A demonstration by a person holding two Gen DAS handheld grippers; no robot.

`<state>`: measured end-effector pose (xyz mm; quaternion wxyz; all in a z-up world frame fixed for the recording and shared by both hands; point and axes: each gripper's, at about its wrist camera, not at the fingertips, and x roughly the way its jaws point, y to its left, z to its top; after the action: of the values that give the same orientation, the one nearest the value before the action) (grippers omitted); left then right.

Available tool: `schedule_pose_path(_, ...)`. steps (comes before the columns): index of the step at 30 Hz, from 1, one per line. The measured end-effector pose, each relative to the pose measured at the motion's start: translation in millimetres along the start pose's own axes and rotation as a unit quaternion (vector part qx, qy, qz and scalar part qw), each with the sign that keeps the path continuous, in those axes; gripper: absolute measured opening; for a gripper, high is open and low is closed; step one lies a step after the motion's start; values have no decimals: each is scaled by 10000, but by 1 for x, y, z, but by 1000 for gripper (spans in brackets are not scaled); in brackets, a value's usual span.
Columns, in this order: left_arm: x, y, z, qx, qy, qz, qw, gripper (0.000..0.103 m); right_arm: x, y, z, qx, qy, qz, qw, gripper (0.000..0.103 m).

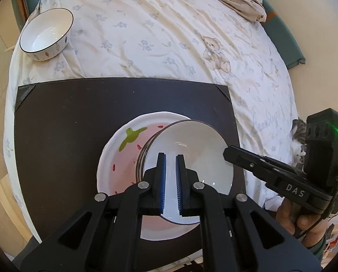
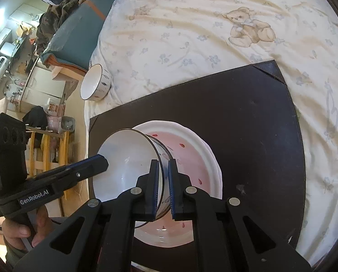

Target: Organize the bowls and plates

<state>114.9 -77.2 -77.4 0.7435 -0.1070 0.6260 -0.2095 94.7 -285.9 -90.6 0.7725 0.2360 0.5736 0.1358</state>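
A white bowl [image 1: 191, 149] with a dark rim, with more rims showing stacked under it, leans tilted inside a pink strawberry-pattern dish [image 1: 123, 154] on a black mat [image 1: 66, 124]. My left gripper [image 1: 170, 156] is shut on the bowl's near rim. My right gripper [image 1: 228, 154] pinches the rim on the opposite side. In the right wrist view the bowl [image 2: 128, 158] has its wall between the pads of the right gripper [image 2: 163, 161], and the left gripper [image 2: 102, 159] bites the far left rim over the dish [image 2: 187, 154]. A second white bowl [image 1: 46, 34] [image 2: 95, 83] stands apart on the bed.
The mat [image 2: 248, 124] lies on a bed with a bear-print sheet [image 1: 169, 34]. A cat [image 1: 298, 140] peeks at the bed's right edge. A teal cushion [image 2: 78, 38] and cluttered furniture [image 2: 32, 86] stand beyond the bed. Hands [image 1: 289, 222] [image 2: 16, 229] hold the gripper handles.
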Motion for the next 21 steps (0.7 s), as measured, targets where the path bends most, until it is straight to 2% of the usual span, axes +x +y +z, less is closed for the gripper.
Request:
schedule_pose_path(4, -6, 1, -3, -28, -80, 127, 9999, 7, -3, 3, -1, -93, -6, 13, 10000, 14)
schedule_pose_path(7, -13, -3, -7, 106, -122, 275, 9995, 9, -7, 11, -3, -266, -48, -161, 9995, 14)
schedule_pose_path(10, -19, -9, -12, 330, -239, 546, 9977, 26, -10, 20, -5, -476, -83, -352, 9982, 18)
schedule_pose_path(11, -20, -11, -13, 398, -289, 653, 9967, 37, -11, 23, -6, -513, -78, -385, 9979, 21)
schedule_pose_path(12, -22, -12, -15, 466, -342, 767, 9954, 45, -11, 25, -7, -544, -79, -411, 9976, 29)
schedule_pose_path(13, -23, -13, -17, 550, -411, 890, 9937, 47, -12, 27, -9, -579, -86, -457, 9972, 44)
schedule_pose_path(14, -23, -14, -18, 618, -448, 928, 9928, 48, -13, 29, -10, -615, -108, -472, 9969, 52)
schedule_pose_path(18, -26, -13, -21, 721, -565, 1166, 9889, 49, -21, 38, -14, -783, -207, -547, 9952, 57)
schedule_pose_path(20, -31, -10, -22, 701, -702, 1199, 9878, 49, -26, 40, -16, -821, -307, -598, 9943, 67)
schedule_pose_path(21, -35, -9, -23, 687, -795, 1182, 9874, 49, -29, 41, -17, -843, -377, -627, 9938, 77)
